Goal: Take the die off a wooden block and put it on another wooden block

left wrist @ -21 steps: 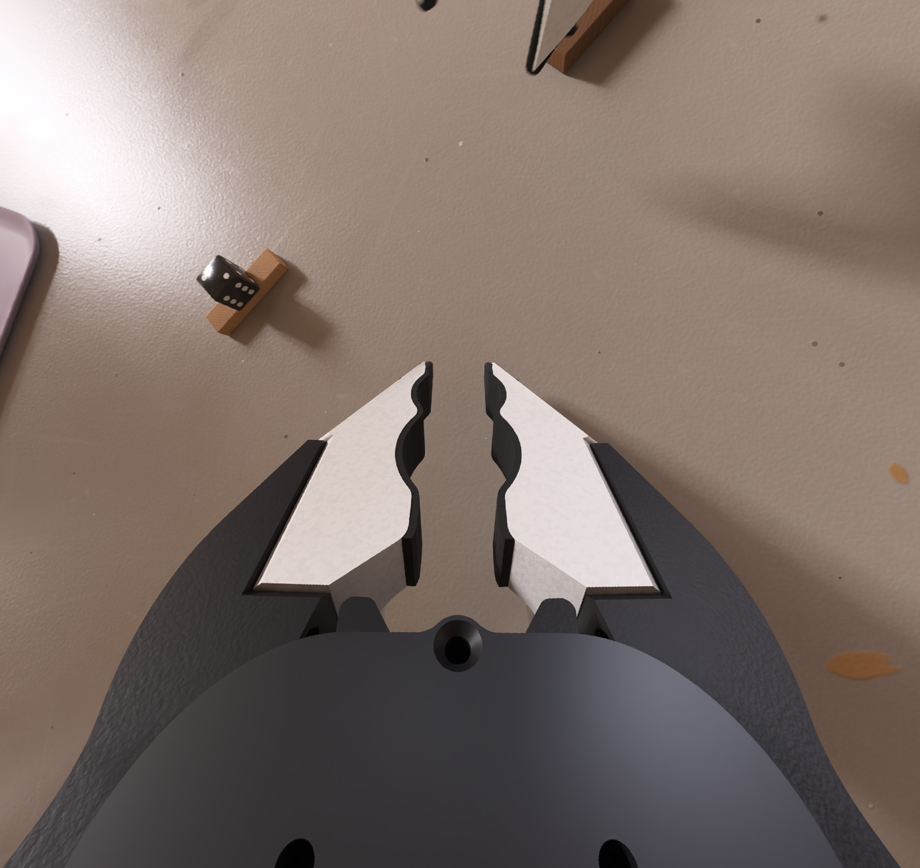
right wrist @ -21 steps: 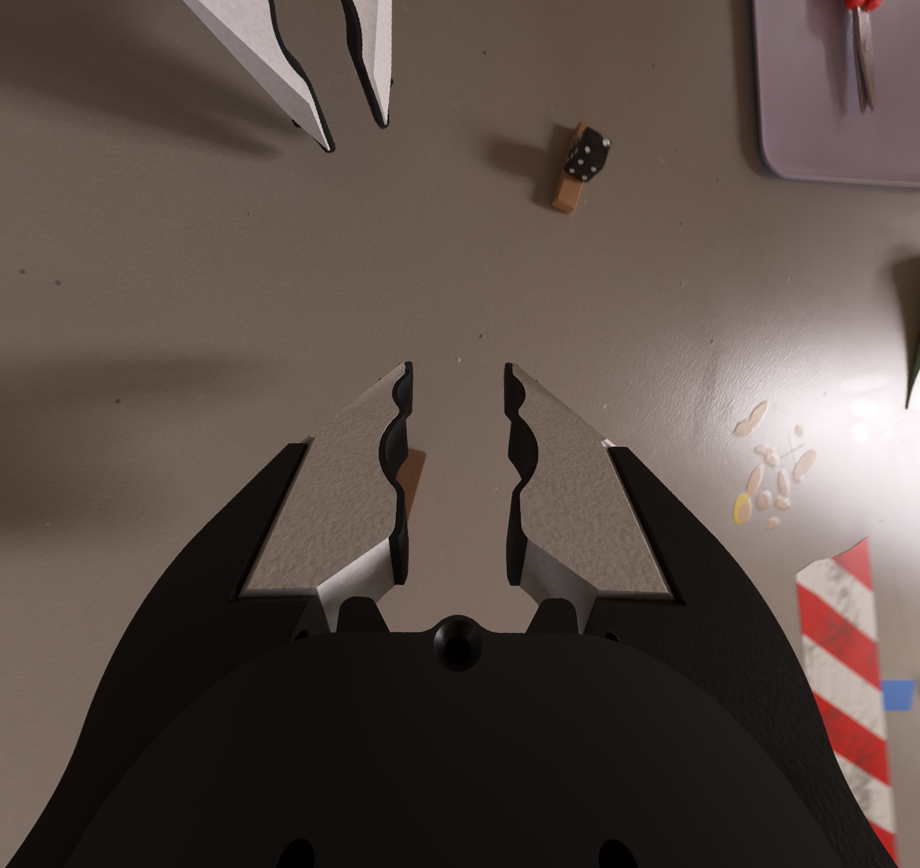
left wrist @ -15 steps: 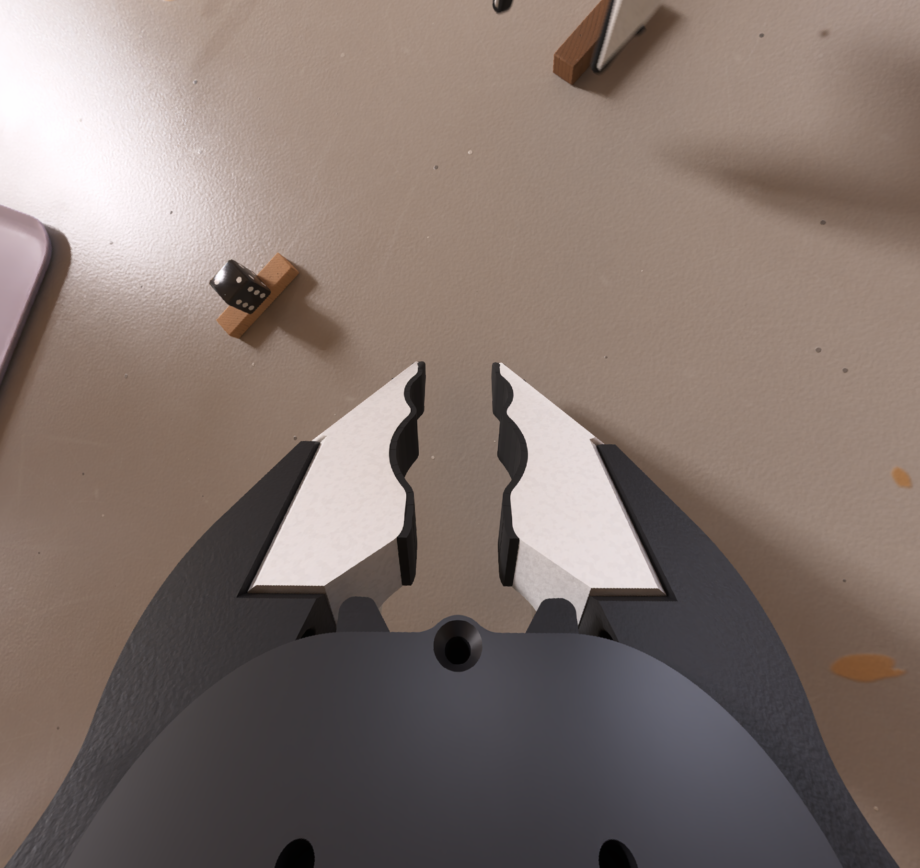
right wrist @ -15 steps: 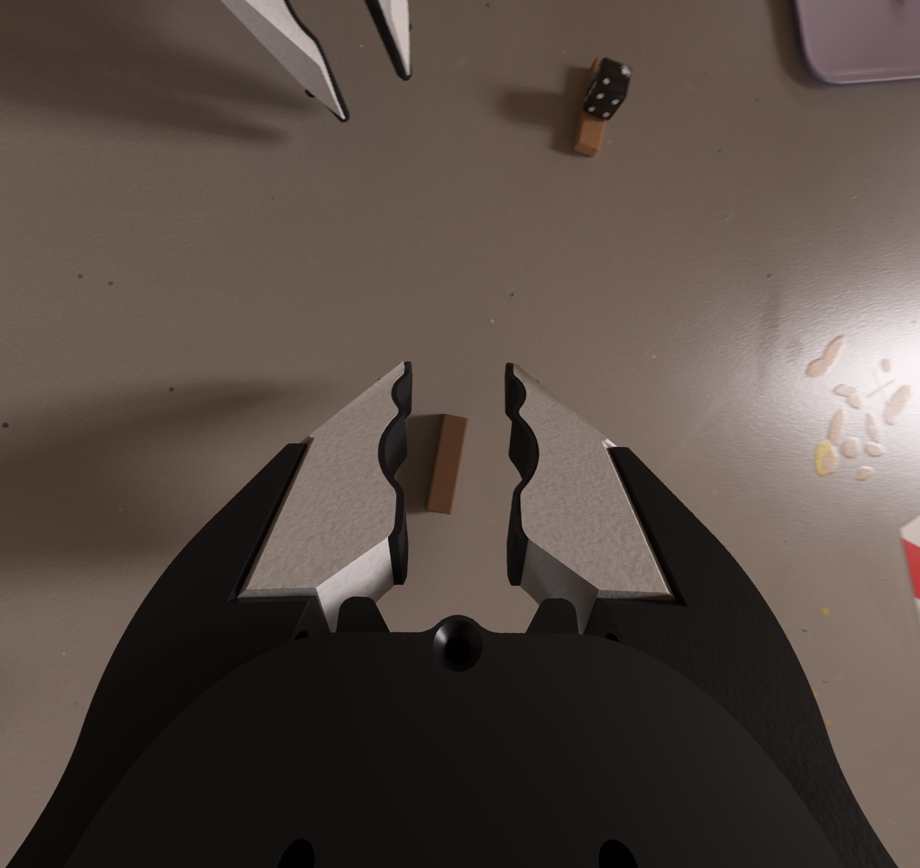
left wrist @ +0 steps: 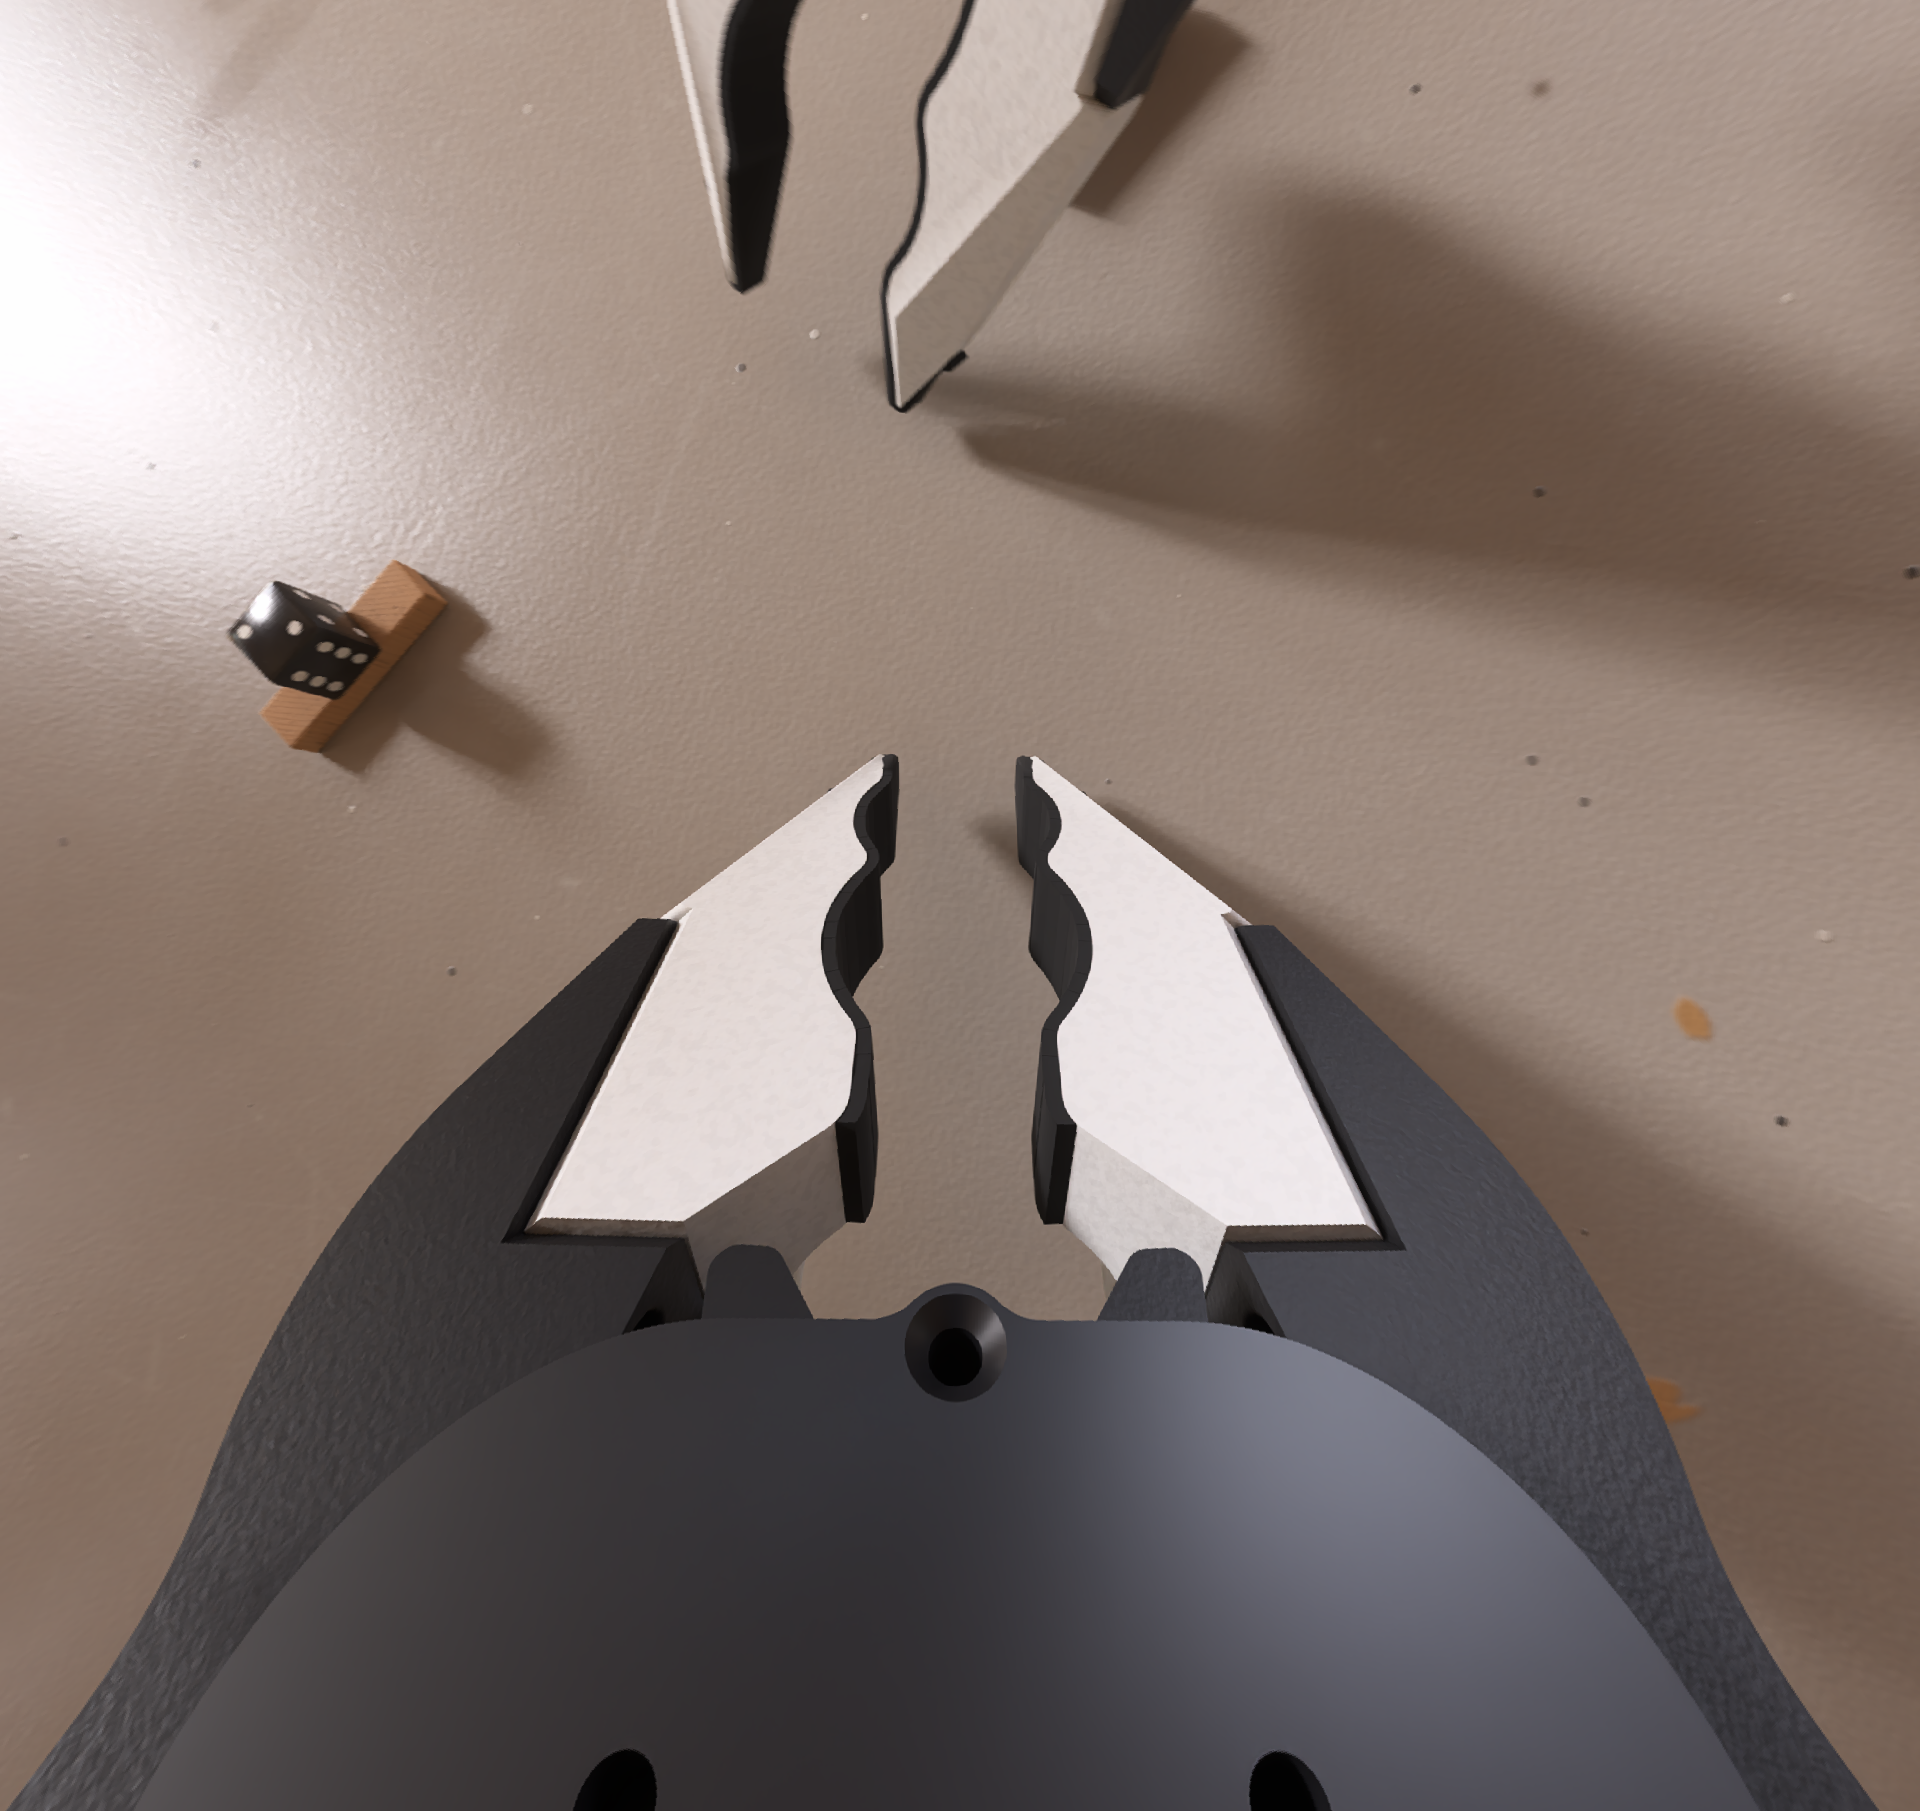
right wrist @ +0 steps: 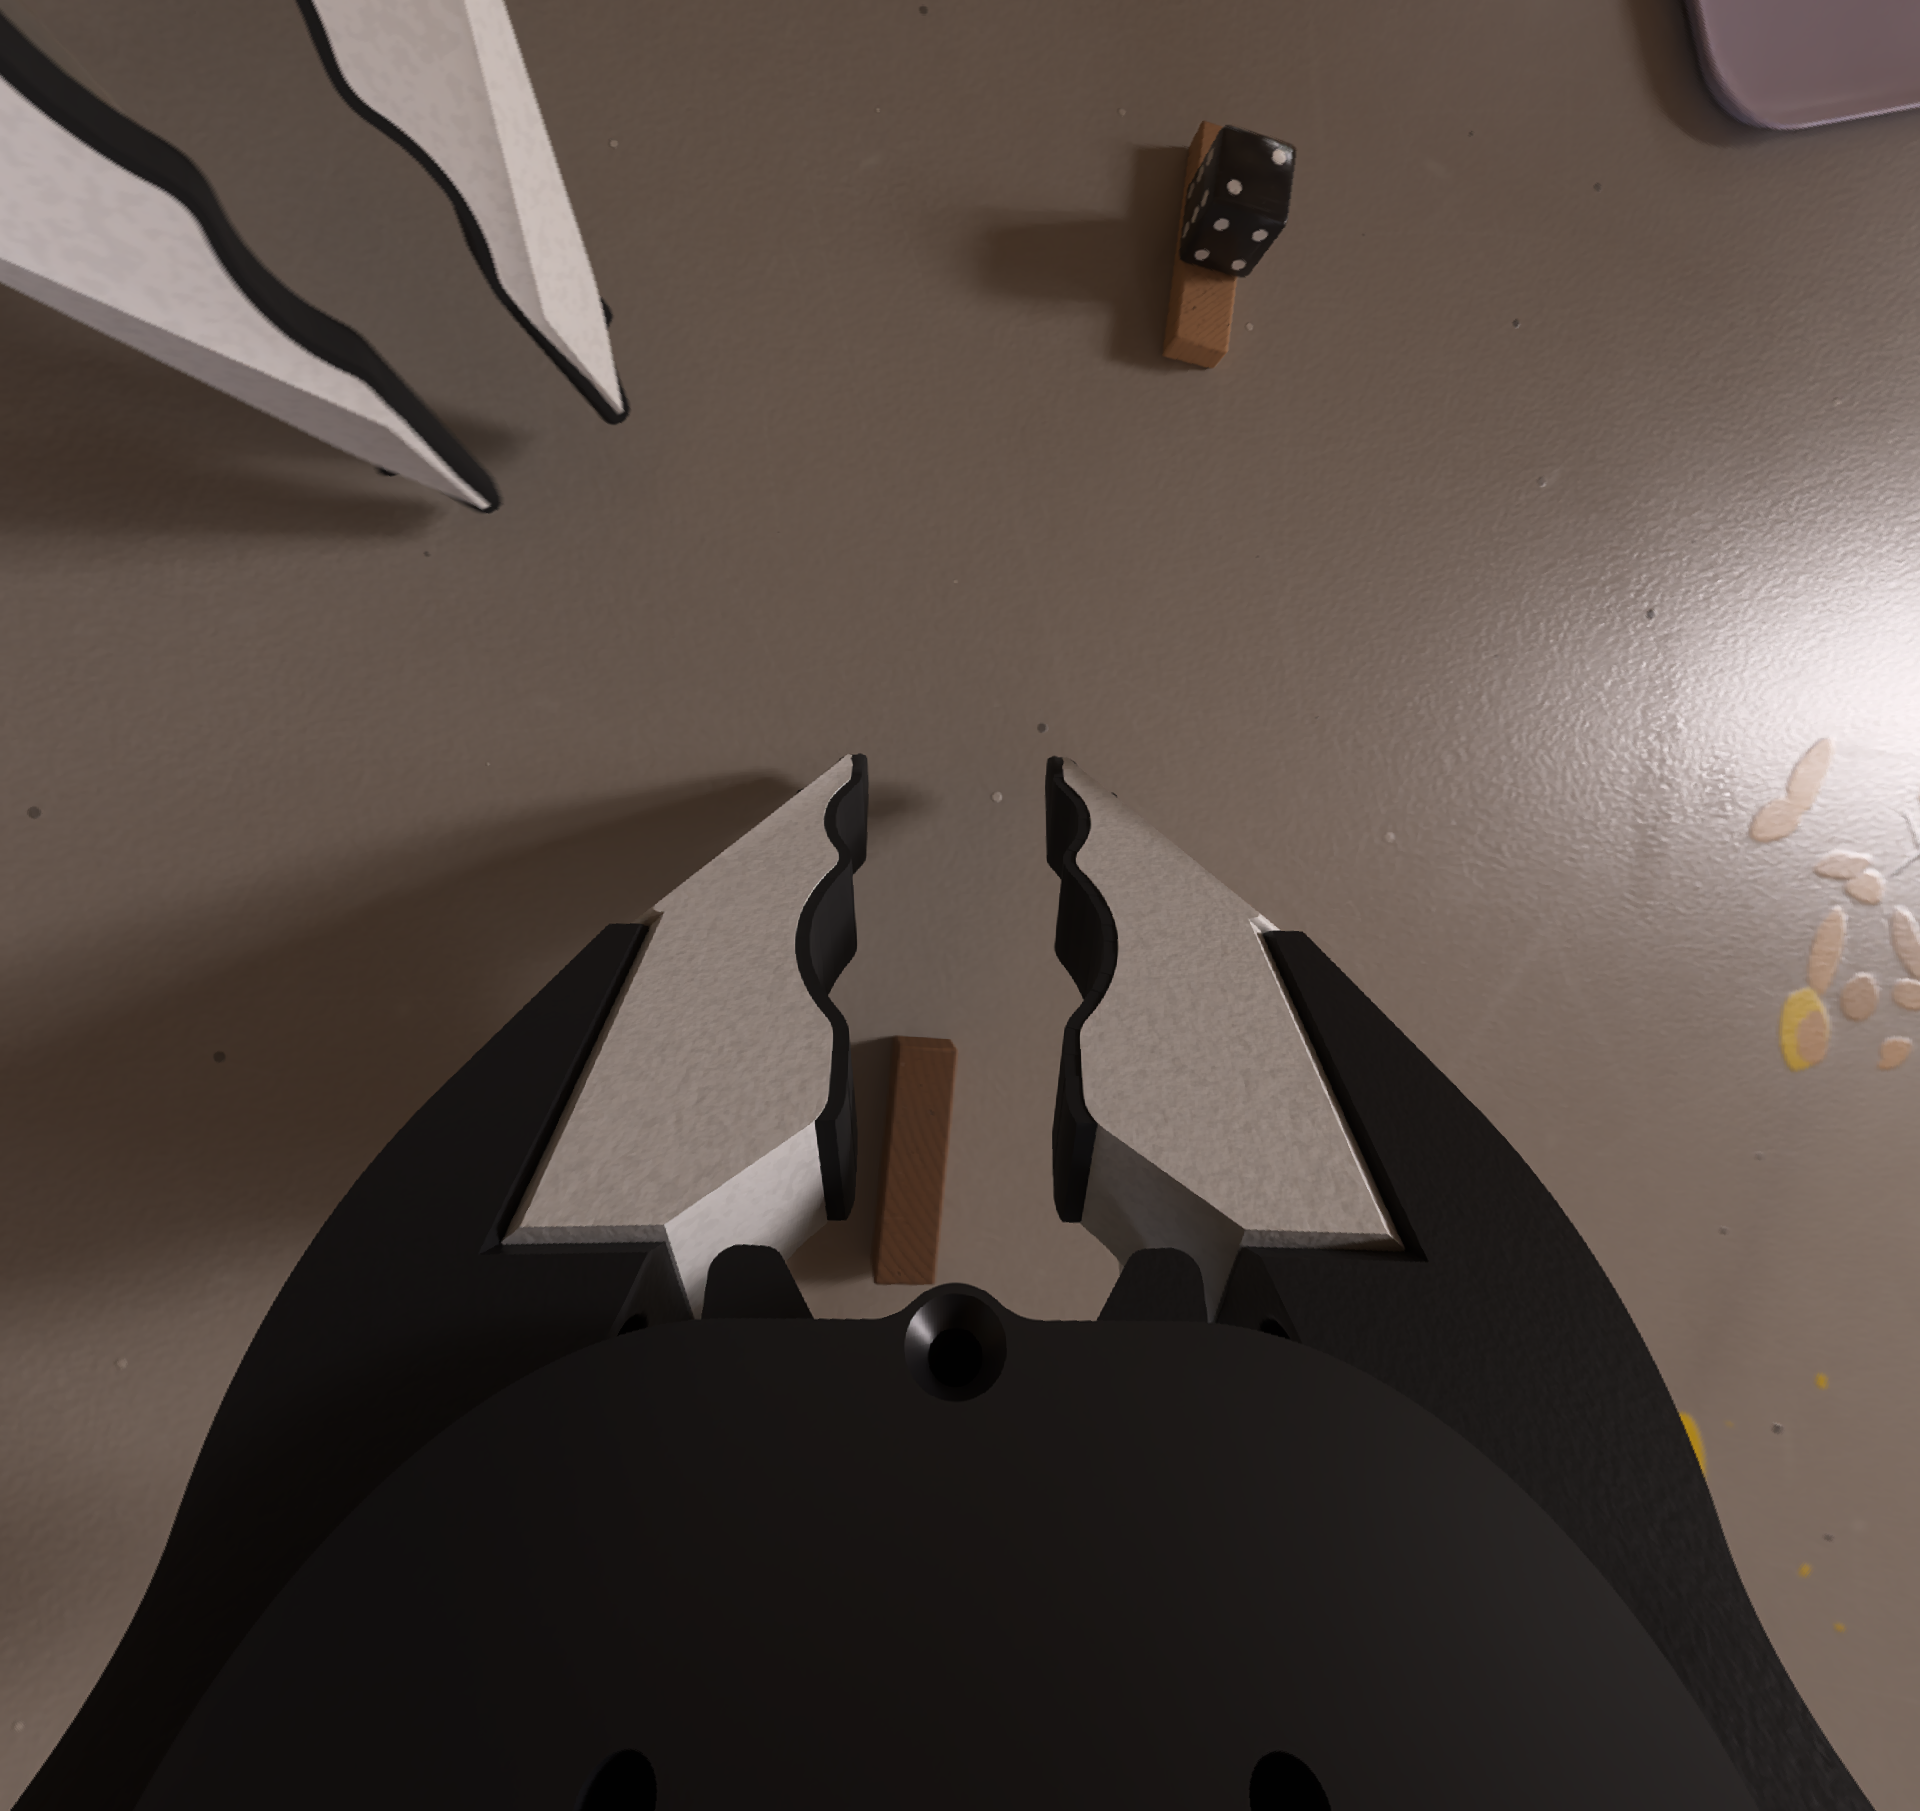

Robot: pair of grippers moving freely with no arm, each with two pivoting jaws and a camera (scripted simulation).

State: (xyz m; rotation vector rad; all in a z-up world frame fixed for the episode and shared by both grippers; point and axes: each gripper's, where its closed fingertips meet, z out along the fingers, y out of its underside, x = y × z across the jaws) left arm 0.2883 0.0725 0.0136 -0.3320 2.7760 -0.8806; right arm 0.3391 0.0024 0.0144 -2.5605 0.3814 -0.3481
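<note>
A black die with white pips sits on a light wooden block on the table, left of my left gripper, which is open and empty. In the right wrist view the die and its block lie ahead to the right. A second, darker wooden block lies bare on the table, seen between the fingers of my open, empty right gripper. The right gripper hangs opposite the left one. The left gripper shows at the upper left of the right wrist view.
A lilac tray lies at the far right corner of the right wrist view. Pale and yellow paint spots mark the brown table on the right. A bright glare lies left of the die.
The right gripper has moved forward over the darker block, closer to the left gripper and the die. The lilac tray has slid out of the left wrist view.
</note>
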